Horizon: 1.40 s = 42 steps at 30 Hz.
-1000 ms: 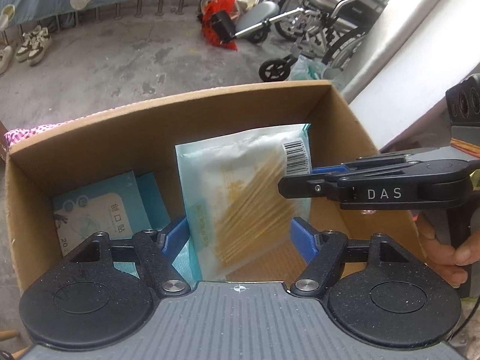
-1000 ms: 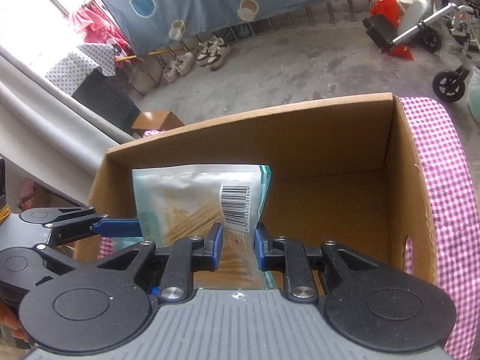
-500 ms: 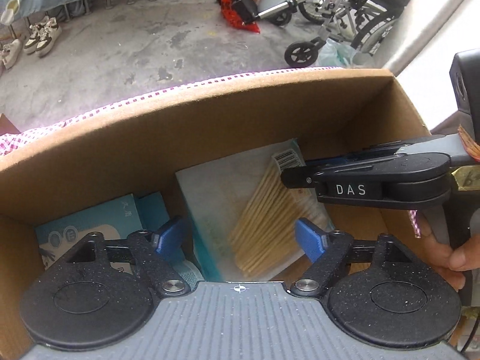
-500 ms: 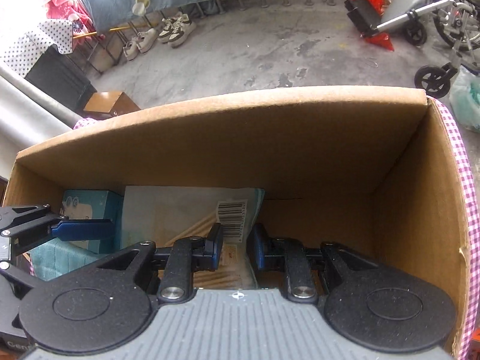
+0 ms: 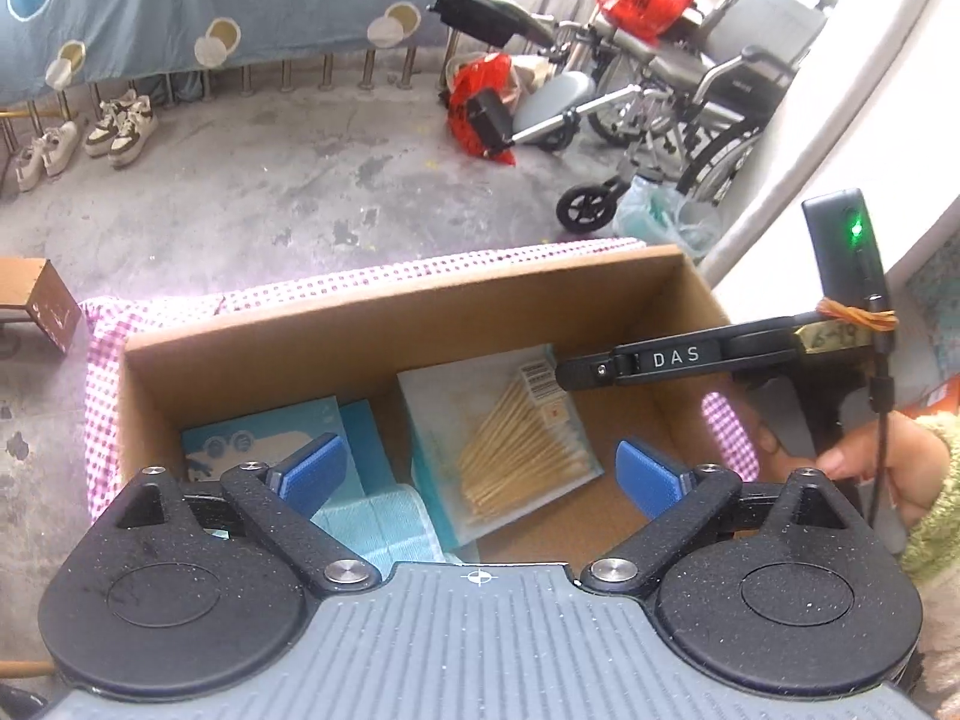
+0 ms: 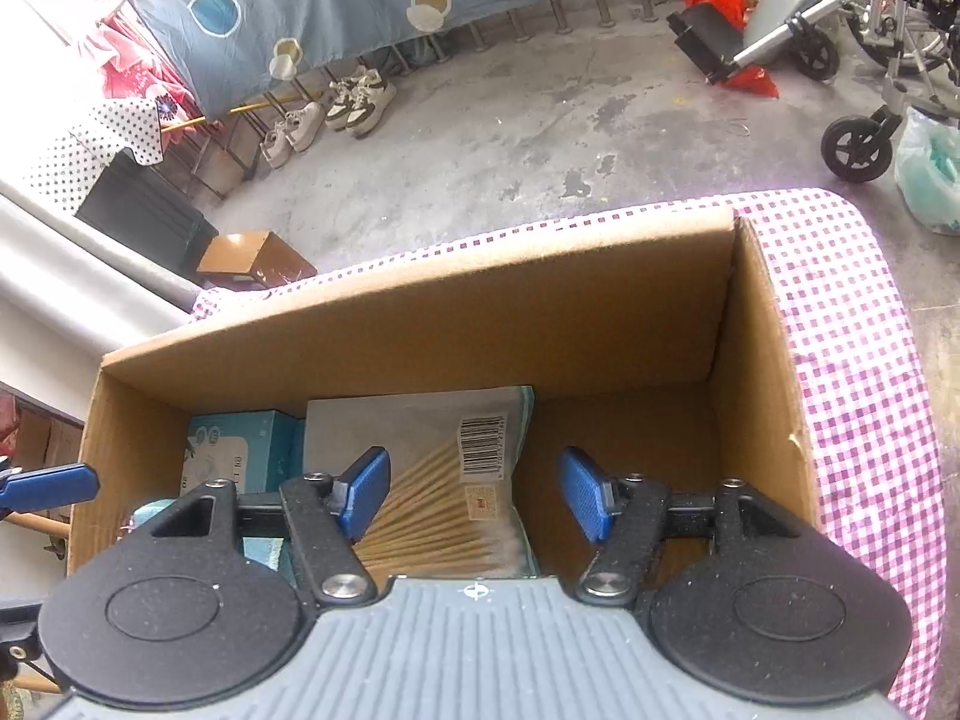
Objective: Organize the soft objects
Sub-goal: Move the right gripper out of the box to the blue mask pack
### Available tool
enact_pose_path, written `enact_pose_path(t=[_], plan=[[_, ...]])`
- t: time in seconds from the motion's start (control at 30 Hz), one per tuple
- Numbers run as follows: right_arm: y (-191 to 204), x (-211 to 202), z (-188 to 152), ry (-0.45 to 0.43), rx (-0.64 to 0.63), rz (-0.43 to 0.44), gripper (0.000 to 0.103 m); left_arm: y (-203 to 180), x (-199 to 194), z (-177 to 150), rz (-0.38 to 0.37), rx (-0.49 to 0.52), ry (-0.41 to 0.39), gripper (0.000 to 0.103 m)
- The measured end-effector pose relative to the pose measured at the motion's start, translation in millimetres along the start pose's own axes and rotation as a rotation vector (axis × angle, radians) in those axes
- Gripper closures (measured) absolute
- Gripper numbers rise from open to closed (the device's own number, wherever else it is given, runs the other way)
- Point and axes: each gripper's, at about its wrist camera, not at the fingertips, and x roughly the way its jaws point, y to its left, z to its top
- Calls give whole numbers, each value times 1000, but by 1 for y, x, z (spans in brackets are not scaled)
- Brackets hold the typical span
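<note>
Both grippers hang open above the box, holding nothing.

The swab pack [image 5: 510,438] lies flat on the floor of the box [image 5: 384,324], near its middle, with a blue carton [image 5: 264,438] to its left and a folded teal cloth [image 5: 378,522] nearer. The left gripper [image 5: 480,471] has its jaws spread wide; the right gripper [image 6: 474,495] is spread too, above the pack. The box sits on a checked cloth [image 6: 840,324].
</note>
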Motion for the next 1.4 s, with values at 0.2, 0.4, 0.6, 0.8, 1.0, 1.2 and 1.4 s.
enact_pose_path(t=[0.2, 0.4, 0.6, 0.8, 1.0, 1.2, 1.4], plan=[[10, -48, -8, -68, -14, 45, 29, 0, -79, -27, -42, -26, -127, 3], [26, -116, -33, -196, -55, 122, 23, 7, -151, -79, -49, -44, -241, 1], [45, -186, -81, -293, -105, 240, 20, 21, -180, -147, -7, -91, -293, 1], [70, -222, -160, -339, -150, 352, 14, 39, -162, -209, 40, -129, -285, 1], [89, -184, -245, -233, -103, 419, 14, 53, -123, -245, 14, -116, -244, 6], [99, -104, -316, -31, -54, 323, 30, 64, -72, -257, 8, -39, -156, 20], [114, -54, -355, 58, -123, 183, 39, 72, -38, -254, -17, 7, -67, 21]])
